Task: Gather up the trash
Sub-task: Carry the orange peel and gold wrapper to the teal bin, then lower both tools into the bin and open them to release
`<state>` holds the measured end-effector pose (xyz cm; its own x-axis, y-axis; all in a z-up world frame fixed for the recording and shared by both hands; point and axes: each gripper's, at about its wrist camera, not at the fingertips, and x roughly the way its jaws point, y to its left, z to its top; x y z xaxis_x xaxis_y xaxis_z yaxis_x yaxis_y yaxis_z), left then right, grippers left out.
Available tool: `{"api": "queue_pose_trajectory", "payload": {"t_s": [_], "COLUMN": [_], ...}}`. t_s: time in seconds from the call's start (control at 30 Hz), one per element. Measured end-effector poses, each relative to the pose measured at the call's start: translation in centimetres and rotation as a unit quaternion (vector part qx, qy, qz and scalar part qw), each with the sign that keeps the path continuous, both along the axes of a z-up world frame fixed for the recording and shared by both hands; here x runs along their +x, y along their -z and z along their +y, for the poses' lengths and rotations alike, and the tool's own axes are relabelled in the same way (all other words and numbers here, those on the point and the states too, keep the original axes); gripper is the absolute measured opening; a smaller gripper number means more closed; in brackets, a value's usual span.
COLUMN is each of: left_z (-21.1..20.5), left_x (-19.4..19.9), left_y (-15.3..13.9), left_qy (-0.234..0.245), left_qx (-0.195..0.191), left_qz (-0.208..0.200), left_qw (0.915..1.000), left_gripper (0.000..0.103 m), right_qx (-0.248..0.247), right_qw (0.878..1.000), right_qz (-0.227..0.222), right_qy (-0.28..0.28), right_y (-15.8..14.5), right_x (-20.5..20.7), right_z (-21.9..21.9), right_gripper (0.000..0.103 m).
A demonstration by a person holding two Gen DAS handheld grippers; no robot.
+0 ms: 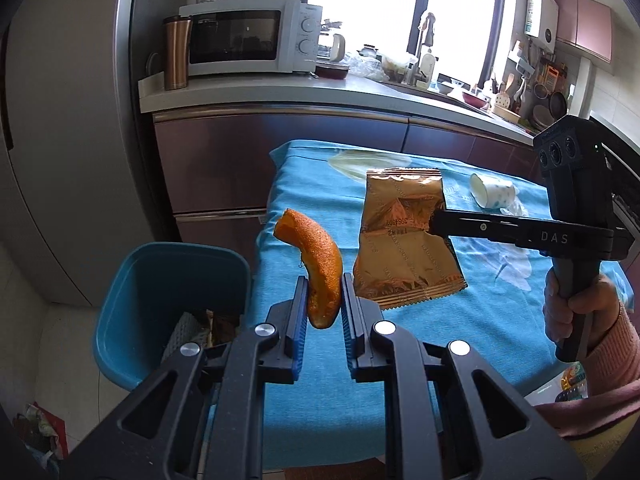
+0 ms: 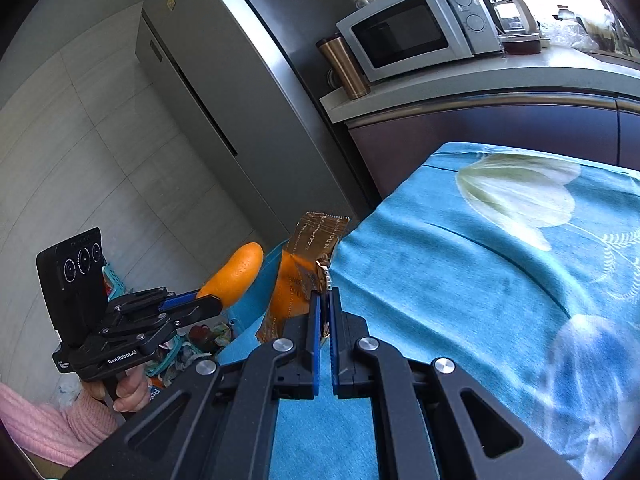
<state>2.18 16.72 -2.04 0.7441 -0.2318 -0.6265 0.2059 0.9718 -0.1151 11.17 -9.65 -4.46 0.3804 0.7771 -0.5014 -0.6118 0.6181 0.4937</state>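
Orange curved peel (image 1: 322,276) pinched in our left gripper (image 1: 324,300) beside the blue plastic bin (image 1: 132,280), crinkled gold foil wrapper (image 1: 404,236) clamped by our right gripper (image 2: 325,300) above the turquoise floral tablecloth (image 1: 460,312), toppled white dotted paper cup (image 1: 492,191) beyond.

Bright window (image 1: 372,20) behind counter (image 1: 280,92); microwave (image 1: 248,38), grey fridge (image 2: 208,92), pale tiled floor (image 2: 80,168).

White letters "DAS" run along the right gripper (image 1: 434,222); "GenRobot.AI" marks the left gripper (image 2: 200,300). The microwave (image 2: 416,32) on the counter's end carries "Galanz" (small, barely legible). Print on the gold wrapper (image 1: 404,236) is unreadable.
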Motion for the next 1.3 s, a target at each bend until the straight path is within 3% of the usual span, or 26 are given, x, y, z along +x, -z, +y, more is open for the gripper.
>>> {"api": "queue_pose_trajectory", "payload": {"t_s": [0.57, 1.3], "left_z": [8.0, 10.5], "left_x": [0.5, 3.3], "left_y": [1.4, 5.7], "left_qy": [-0.092, -0.126], "left_qx": [0.01, 0.012], "left_qz": [0.019, 0.066], "left_qw": [0.9956, 0.9898], "left_gripper": [0.016, 0.016], "right_qx": [-0.013, -0.063], "right_qw": [0.998, 0.995], "right_qz": [-0.001, 0.019], "right_qy": [-0.058, -0.08], "right_y": [-0.6, 1.6], "right_x": [1.0, 2.9], "right_z": [7.5, 14.5], "right_gripper": [0.003, 0.003]}}
